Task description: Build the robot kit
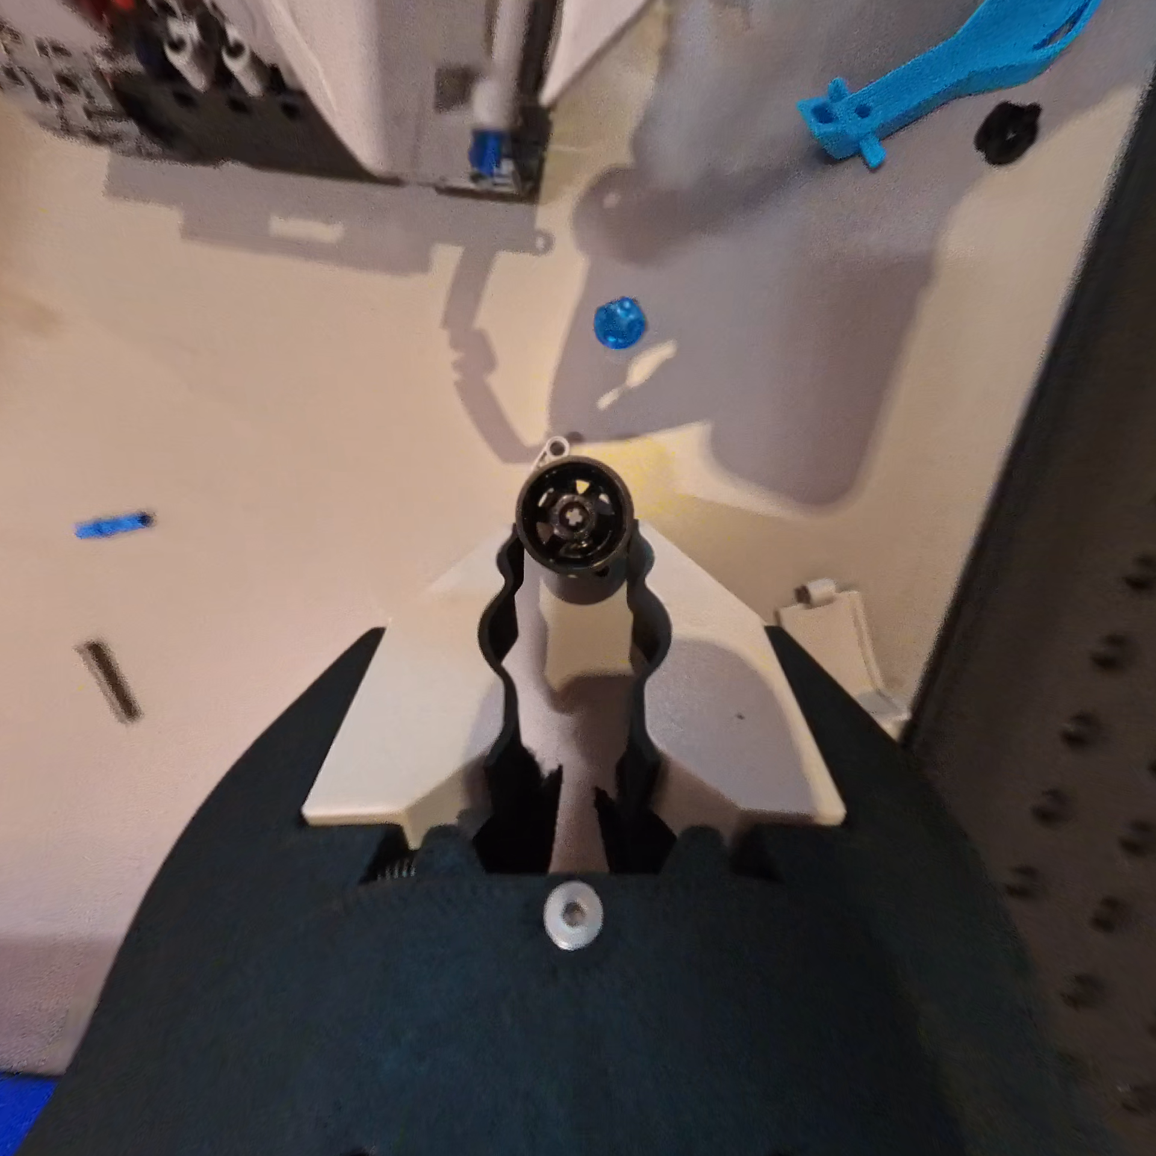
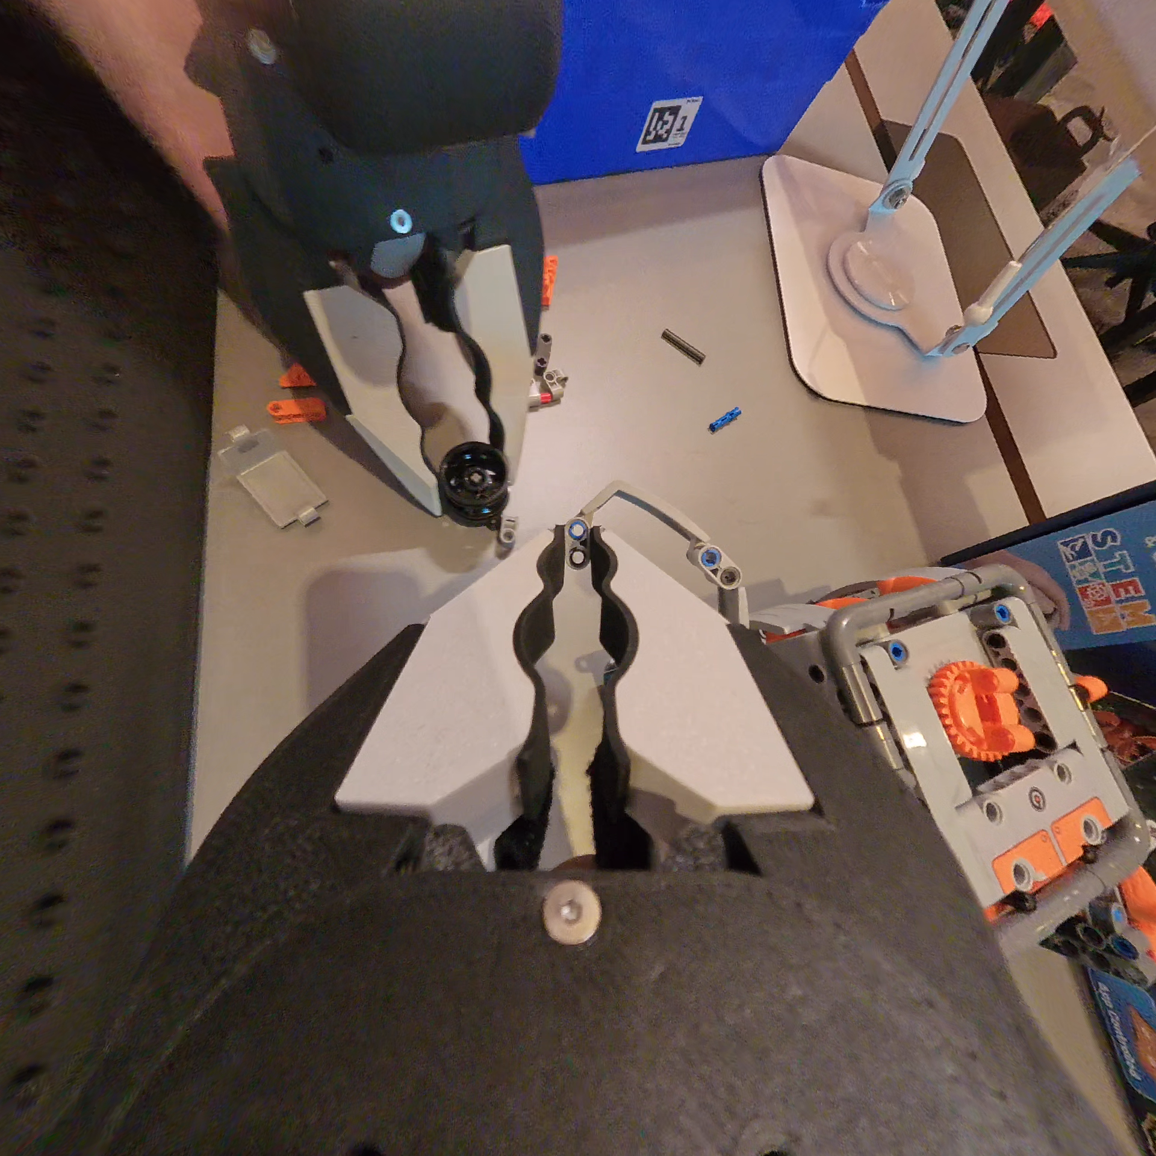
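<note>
Matte beige bench: left gripper clamps glossy black spoked wheel hub; right gripper pinches curved grey holed beam.

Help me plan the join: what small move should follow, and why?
Probably ease the left hand-held gripper, shut on the black spoked plastic wheel hub, toward the grey bent plastic beam held by the right hand-held gripper. The hub hangs just left of the beam's pinched end, apart from it.

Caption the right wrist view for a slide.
Right gripper shut on a grey beam; left gripper holds a black wheel nearby.
</note>
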